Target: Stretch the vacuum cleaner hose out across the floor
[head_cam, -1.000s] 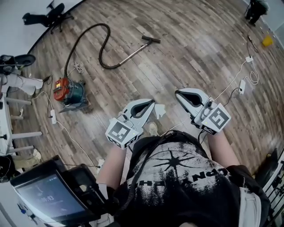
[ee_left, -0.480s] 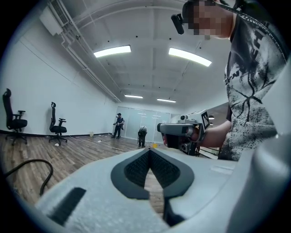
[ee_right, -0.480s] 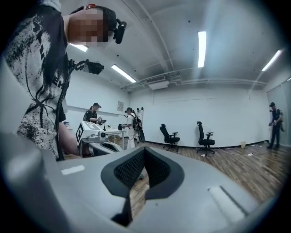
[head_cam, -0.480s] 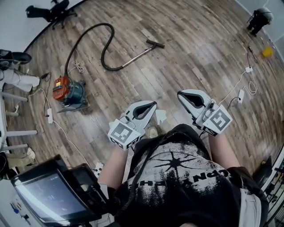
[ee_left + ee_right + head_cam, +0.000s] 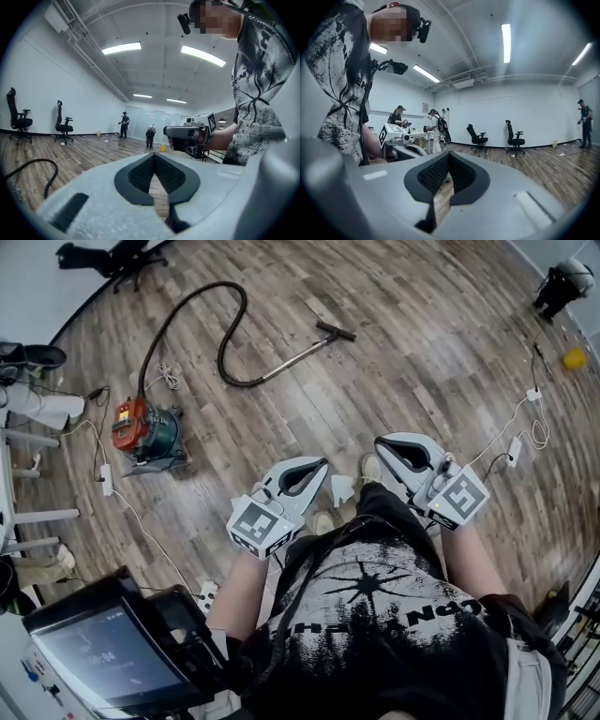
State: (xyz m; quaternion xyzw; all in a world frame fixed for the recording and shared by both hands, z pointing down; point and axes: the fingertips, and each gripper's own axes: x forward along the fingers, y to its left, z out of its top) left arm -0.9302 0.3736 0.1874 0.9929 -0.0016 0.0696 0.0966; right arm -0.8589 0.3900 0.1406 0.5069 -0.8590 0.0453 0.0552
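Observation:
A red and teal vacuum cleaner (image 5: 145, 434) stands on the wood floor at the left of the head view. Its black hose (image 5: 204, 326) loops away from it in a curve and joins a metal wand (image 5: 289, 360) that ends in a floor nozzle (image 5: 336, 331). A stretch of the hose (image 5: 37, 169) shows low left in the left gripper view. My left gripper (image 5: 320, 465) and right gripper (image 5: 381, 442) are held level in front of the person's chest, well short of the hose. Both are shut with nothing between the jaws.
White cables and power strips (image 5: 513, 423) trail over the floor at right, and another cable (image 5: 141, 521) runs at left. Office chairs (image 5: 108, 257) stand by the wall. A yellow object (image 5: 574, 358) lies far right. Other people (image 5: 123, 125) stand at the room's far end.
The whole floor scene has slid toward the picture's right and lower. Both grippers stay shut and hold the same pose in front of the body.

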